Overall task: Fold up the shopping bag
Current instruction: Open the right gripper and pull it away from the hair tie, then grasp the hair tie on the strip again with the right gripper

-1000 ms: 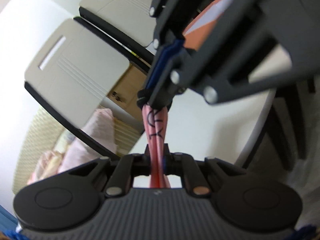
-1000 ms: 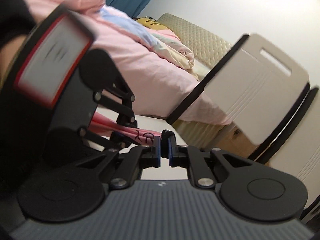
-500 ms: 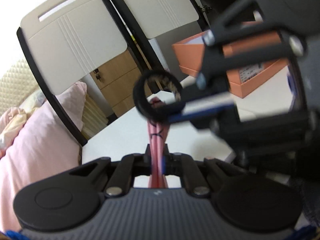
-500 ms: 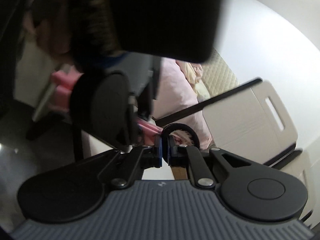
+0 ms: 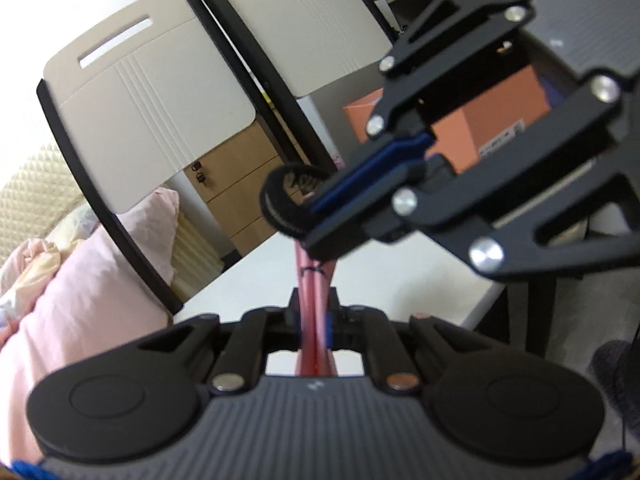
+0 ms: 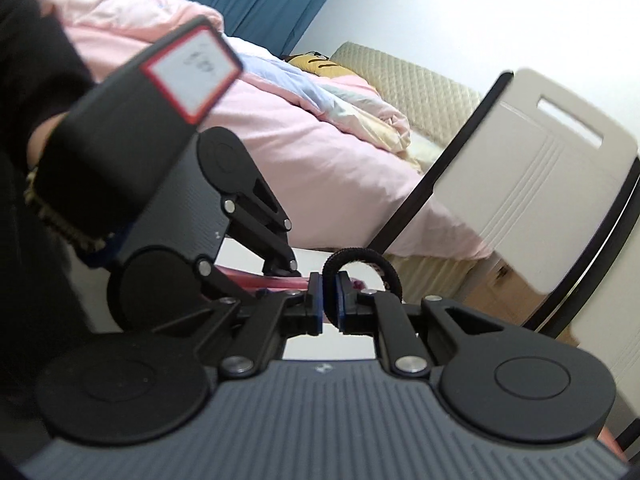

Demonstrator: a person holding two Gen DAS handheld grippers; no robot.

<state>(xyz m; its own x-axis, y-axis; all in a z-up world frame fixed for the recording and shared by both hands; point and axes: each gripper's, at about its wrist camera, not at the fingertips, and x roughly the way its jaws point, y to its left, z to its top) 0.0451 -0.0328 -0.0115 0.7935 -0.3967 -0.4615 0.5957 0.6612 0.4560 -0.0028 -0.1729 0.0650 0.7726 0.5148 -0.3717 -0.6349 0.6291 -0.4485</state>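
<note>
The left gripper [image 5: 314,326] is clamped on the pink folded bag [image 5: 314,280] above the table [image 5: 400,280]. The right gripper [image 6: 329,304] pinches a black band [image 6: 360,258] at the bag's far end.

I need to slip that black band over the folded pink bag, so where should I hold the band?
Hold the band where the right gripper pinches it: one side of the ring. That leaves the loop standing open beyond the fingertips, facing the bag end held by the left gripper. Come end-on.
</note>
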